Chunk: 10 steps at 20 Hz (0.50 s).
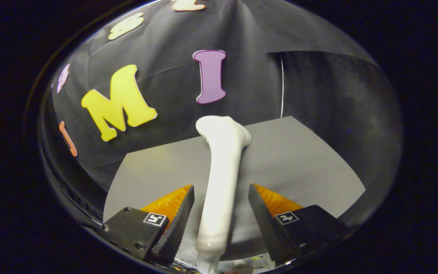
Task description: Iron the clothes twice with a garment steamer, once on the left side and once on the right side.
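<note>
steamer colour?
White, glossy. The steamer lies between the open gripper fingers in the gripper view.

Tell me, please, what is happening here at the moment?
A person's hand-held claw is lined up on a white garment steamer, which lies on a grey table in front of the black cloth wall. The steamer's handle runs between the two fingers, with its head beyond them. The fingers stand apart with a gap on each side of the handle, so nothing is gripped yet.

The garment steamer [221, 182] is seen between the spread fingers of the tongs [221, 217], untouched by either, its head reaching beyond them over the surface [299, 163].
</note>
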### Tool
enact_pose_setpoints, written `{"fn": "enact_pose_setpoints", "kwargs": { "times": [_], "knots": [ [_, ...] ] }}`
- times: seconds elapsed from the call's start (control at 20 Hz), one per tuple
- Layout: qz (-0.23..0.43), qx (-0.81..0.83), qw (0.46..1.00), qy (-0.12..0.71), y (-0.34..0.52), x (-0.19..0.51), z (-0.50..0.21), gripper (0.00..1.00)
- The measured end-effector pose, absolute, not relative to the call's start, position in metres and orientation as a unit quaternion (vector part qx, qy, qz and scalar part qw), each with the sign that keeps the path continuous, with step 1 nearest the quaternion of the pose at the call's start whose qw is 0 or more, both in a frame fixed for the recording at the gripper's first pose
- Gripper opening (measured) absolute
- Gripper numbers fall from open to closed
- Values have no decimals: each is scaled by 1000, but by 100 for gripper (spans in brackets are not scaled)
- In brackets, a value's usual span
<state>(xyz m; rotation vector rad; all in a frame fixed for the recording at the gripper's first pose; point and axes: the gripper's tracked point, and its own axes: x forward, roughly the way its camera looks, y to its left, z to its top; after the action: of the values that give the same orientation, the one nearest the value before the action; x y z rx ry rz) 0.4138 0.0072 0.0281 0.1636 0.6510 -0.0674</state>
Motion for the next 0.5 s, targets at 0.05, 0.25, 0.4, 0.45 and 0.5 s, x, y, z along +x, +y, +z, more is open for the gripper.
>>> {"fn": "enact_pose_setpoints", "kwargs": {
  "times": [0.05, 0.25, 0.4, 0.45, 0.5],
  "knots": [
    [-36, 82, 940, 328, 8, 416, 24, 85],
    [-48, 74, 936, 341, 14, 420, 17, 74],
    [-76, 91, 933, 339, 11, 423, 11, 51],
    [-76, 92, 933, 339, 9, 423, 16, 43],
    [-77, 95, 935, 334, 7, 422, 17, 42]
  ]
}}
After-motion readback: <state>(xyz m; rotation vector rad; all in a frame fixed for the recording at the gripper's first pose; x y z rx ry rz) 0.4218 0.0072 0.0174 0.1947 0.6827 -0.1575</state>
